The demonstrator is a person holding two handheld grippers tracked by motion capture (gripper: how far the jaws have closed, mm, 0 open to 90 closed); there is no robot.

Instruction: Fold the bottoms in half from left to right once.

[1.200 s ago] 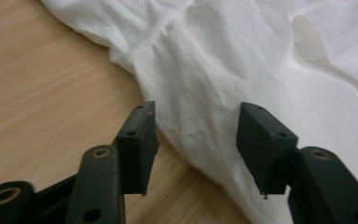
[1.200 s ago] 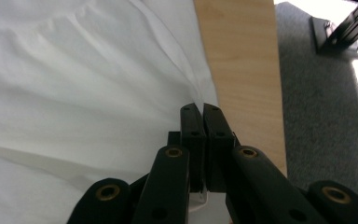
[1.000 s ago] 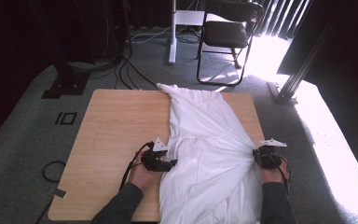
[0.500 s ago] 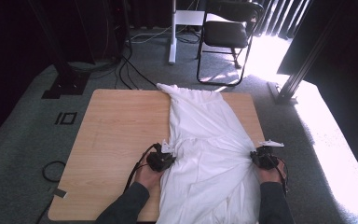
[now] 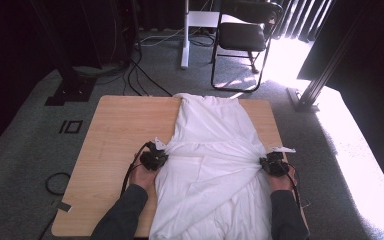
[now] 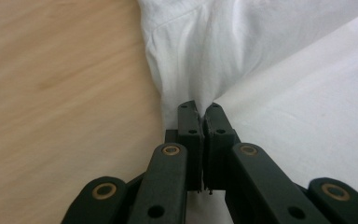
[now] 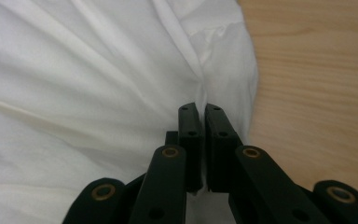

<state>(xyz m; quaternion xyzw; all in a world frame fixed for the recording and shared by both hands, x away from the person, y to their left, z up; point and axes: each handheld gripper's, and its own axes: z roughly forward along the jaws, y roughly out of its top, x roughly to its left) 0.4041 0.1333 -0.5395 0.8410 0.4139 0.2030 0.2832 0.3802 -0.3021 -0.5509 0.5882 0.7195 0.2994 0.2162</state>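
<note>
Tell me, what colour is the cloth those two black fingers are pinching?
Plain white, no pattern. The cloth shows best in the left gripper view.

We see white garment [image 5: 215, 165]: soft matt cloth, creased. Table [image 5: 115, 130]: smooth pale wood grain. Gripper jaws: matt black plastic, brass-looking rivets.

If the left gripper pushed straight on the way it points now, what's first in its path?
The left gripper is already shut on a bunched fold of the white garment. Straight ahead lies more of that cloth, so it would likely plough into it, well before the table edge.
</note>
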